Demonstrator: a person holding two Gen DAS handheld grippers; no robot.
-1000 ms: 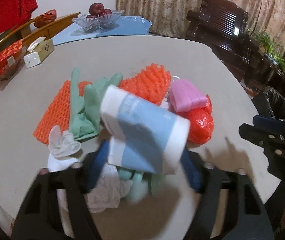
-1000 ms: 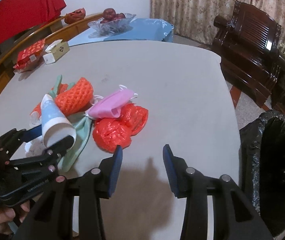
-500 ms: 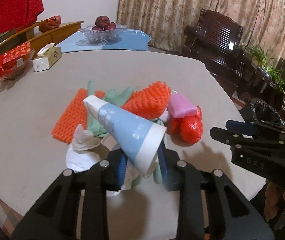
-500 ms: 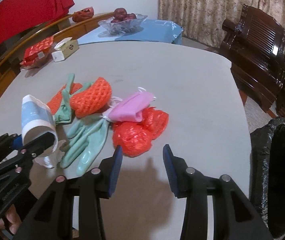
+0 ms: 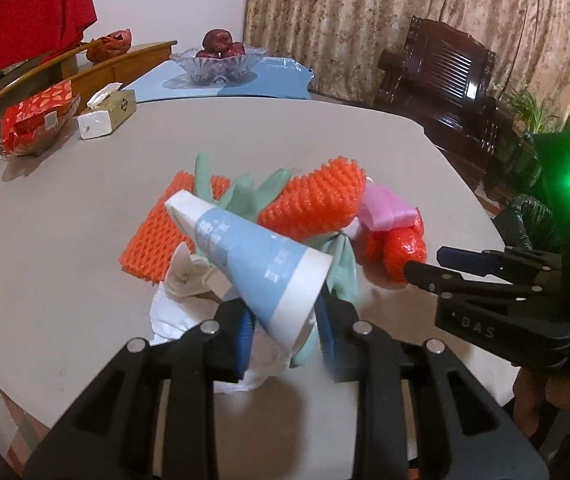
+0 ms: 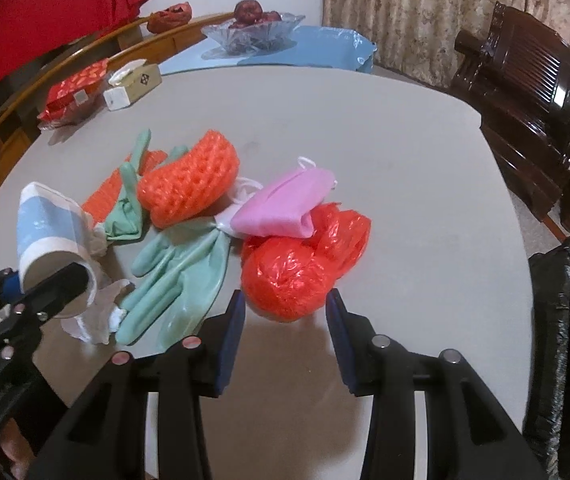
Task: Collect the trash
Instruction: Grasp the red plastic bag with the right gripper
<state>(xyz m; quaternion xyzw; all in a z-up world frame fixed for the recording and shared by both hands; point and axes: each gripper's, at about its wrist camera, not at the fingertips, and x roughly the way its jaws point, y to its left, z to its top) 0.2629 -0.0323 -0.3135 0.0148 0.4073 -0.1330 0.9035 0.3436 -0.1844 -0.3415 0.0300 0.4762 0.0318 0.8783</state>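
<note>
A blue-and-white paper cup (image 5: 253,252) is squeezed at its rim between the pads of my left gripper (image 5: 285,320), which is shut on it and holds it tilted above the pile. The right wrist view shows the same cup (image 6: 49,232) at the left, in that left gripper (image 6: 45,284). My right gripper (image 6: 285,308) hangs low over the table, its jaws closing slightly. The near edge of a crumpled red plastic bag (image 6: 289,276) lies between its fingertips, and the pads do not press on it. A pink mask (image 6: 285,204) rests on the bag.
The grey table (image 6: 365,140) also carries orange foam netting (image 6: 189,184), green rubber gloves (image 6: 177,276) and white tissue (image 5: 173,308). A black-lined bin (image 6: 565,320) stands off its right edge. A tissue box (image 6: 133,86) and a fruit bowl (image 6: 253,32) sit at the far side.
My left gripper's jaws narrowed on the cup and raised it slightly off the pile. My right gripper came forward and down to the red bag.
</note>
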